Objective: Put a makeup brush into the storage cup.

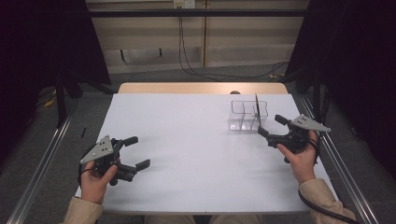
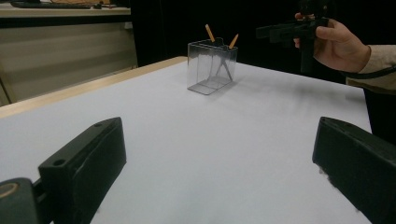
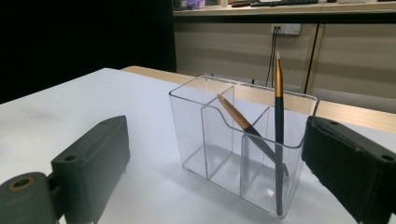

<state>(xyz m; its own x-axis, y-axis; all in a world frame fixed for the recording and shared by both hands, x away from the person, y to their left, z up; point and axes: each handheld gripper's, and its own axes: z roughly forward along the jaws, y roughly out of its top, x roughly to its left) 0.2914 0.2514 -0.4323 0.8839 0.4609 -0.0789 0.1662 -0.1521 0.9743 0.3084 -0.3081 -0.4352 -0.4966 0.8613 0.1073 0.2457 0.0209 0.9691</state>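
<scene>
A clear holder (image 1: pixel 248 116) is seen standing on the white table (image 1: pixel 187 154), far on its right side, close to the far edge. It is upright and divided by inner walls into compartments. Two pens (image 3: pixel 279 130) with gold upper parts and dark lower parts are kept in it: one is held nearly upright at the holder's right end in the right gripper view, and the other (image 3: pixel 243 123) is leaned at a slant, its tip resting low beside the first; which compartment is shared cannot be told for certain. The right gripper (image 1: pixel 271 126) is held just near and right of the holder, raised off the table, with its jaws spread wide and nothing between them. In the right gripper view the holder is framed between the two black jaws but is touched by neither. The right hand (image 1: pixel 301 158) is wrapped around the gripper's handle, and a cable is trailed back along the sleeve. The left gripper (image 1: pixel 137 151) is held at the near left of the table, well apart from the holder, its jaws likewise spread wide and empty, pointed to the right. In the left gripper view the bare table is seen between the jaws, with the holder (image 2: pixel 211 67) far off and the right gripper (image 2: pixel 280 32) beyond it.
</scene>
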